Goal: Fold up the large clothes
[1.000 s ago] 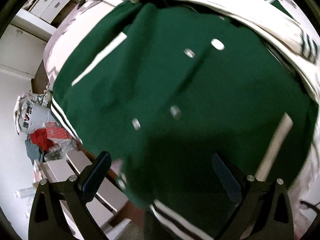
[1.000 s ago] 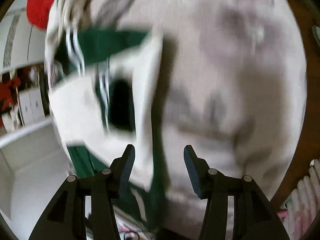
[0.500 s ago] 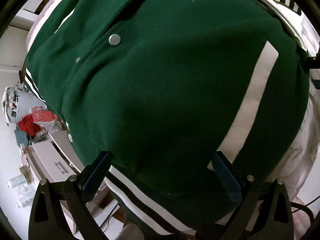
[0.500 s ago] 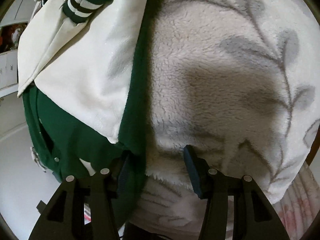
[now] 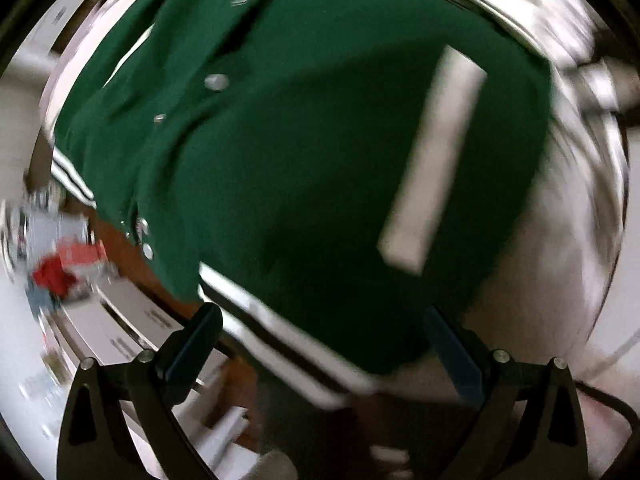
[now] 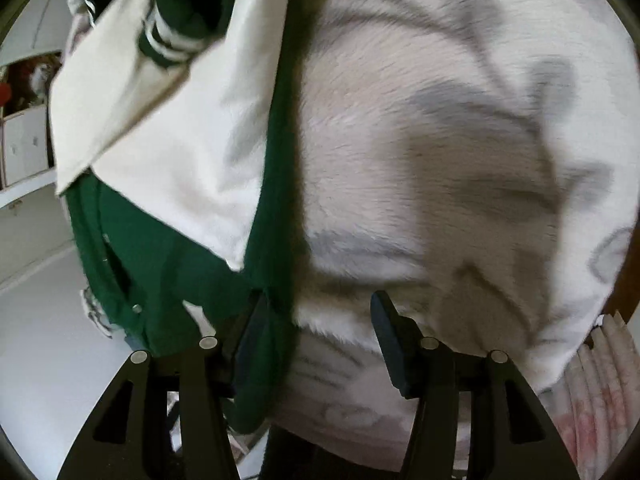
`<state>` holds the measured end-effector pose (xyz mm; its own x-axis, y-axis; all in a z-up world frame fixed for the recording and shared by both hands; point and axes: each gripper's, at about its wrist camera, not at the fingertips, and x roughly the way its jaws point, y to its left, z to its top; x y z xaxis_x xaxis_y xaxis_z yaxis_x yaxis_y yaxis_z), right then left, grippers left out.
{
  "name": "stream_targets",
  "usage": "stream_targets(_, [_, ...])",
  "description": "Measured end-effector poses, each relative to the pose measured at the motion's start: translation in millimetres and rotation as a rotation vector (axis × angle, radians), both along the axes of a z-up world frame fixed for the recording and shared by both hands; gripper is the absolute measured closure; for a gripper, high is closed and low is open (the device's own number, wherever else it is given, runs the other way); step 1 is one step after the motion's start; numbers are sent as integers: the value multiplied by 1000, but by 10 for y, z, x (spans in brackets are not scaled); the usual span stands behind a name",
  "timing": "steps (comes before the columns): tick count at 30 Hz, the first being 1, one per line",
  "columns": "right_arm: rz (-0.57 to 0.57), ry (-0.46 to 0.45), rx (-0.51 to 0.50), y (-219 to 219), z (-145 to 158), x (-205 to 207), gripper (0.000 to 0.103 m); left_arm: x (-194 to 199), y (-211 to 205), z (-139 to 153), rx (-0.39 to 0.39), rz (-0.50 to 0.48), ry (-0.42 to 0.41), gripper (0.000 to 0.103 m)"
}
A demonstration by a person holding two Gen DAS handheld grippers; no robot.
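The green jacket point(image 5: 304, 152) lies spread on a fleece blanket point(image 6: 460, 140) printed with grey leaves, and everything here is placed from that jacket. The left tool point(image 5: 320, 344) hangs straight above its striped hem point(image 5: 280, 320), jaws wide with nothing between them; the hem band runs crosswise under the fingers and the snap-button placket point(image 5: 216, 82) runs away up the view. The right tool point(image 6: 316, 332) sits at the jacket's side edge, where a cream sleeve point(image 6: 168, 128) is folded over the body. Its jaws are opening, half wide, straddling the green edge and blanket without pinching. The left tool seems nearer to a hem grasp. No readable writing shows.
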<state>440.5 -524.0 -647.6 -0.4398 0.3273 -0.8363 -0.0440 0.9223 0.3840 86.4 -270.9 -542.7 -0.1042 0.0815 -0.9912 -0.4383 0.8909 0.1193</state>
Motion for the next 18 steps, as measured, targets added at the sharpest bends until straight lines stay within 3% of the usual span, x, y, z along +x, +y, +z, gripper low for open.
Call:
stream_targets(3, [-2, -13, -2, -264, 78, 76, 45, -77, -368, -141, 27, -159, 33, 0])
stream_targets(9, [-75, -59, 56, -509, 112, 247, 45, 17, -588, -545, 185, -276, 60, 2])
stream_targets(11, [-86, -72, 70, -567, 86, 461, 45, 81, -560, -541, 223, -258, 47, 14])
stream_targets(13, [-91, -82, 92, -588, 67, 590, 45, 118, -531, -463, 246, -232, 17, 46])
stream_targets(14, [-91, -85, 102, -590, 55, 631, 45, 125, -541, -409, 261, -229, 6, 53])
stream_targets(16, [-88, -93, 139, -649, 41, 803, 44, 114, -590, -375, 277, -230, -12, 79])
stream_targets(18, [-106, -97, 210, -569, 14, 938, 44, 102, -667, -291, 313, -228, -32, 86])
